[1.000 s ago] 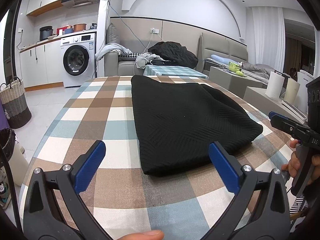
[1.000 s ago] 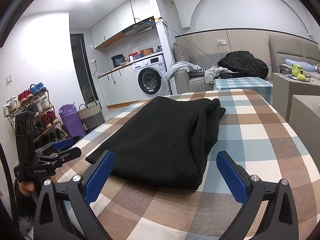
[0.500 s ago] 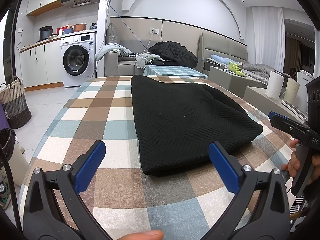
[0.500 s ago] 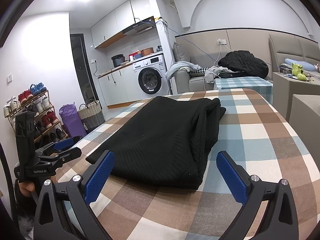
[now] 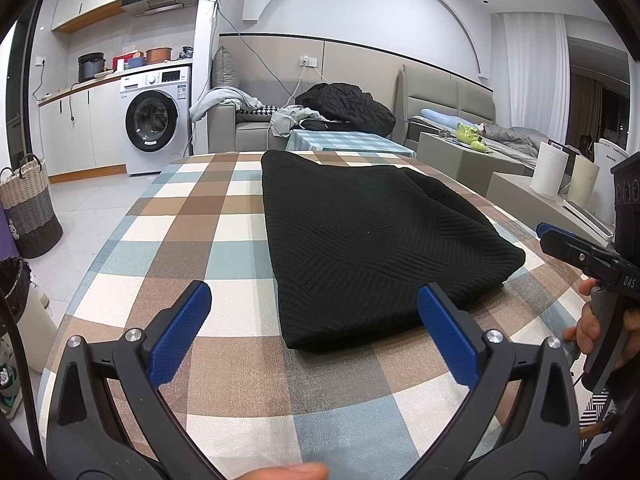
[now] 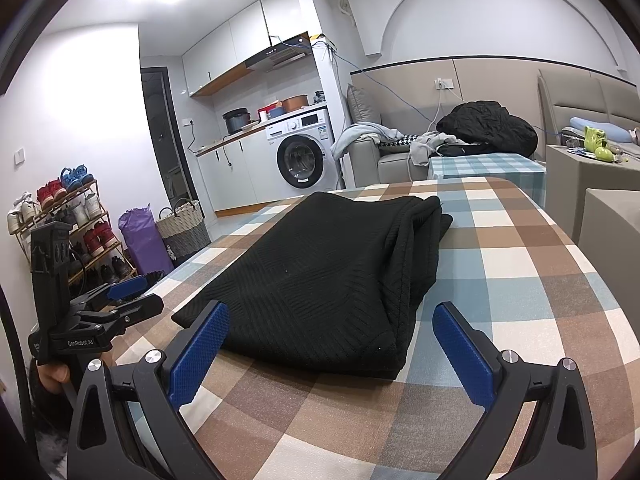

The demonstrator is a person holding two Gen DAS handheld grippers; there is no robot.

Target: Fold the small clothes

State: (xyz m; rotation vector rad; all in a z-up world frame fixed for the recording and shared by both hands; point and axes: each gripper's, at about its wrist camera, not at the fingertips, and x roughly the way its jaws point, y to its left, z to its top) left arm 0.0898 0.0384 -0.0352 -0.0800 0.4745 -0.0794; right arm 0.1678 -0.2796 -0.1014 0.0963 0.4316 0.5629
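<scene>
A black knit garment (image 5: 368, 240) lies folded into a long flat rectangle on the checked tablecloth (image 5: 192, 216). My left gripper (image 5: 314, 312) is open, its blue pads spread just short of the garment's near end, touching nothing. In the right wrist view the same garment (image 6: 320, 276) shows stacked layers along its right edge. My right gripper (image 6: 332, 328) is open too, hovering in front of the garment's near edge. Each gripper appears in the other's view, the right gripper (image 5: 560, 240) at the far right and the left gripper (image 6: 132, 296) at the far left, held by hands.
The table's edge (image 5: 68, 312) curves close on the left above the floor. A woven basket (image 5: 28, 208) and a washing machine (image 5: 154, 120) stand beyond. A sofa with a dark jacket (image 5: 344, 104) is behind the table. Low grey cabinets (image 5: 516, 192) flank the right side.
</scene>
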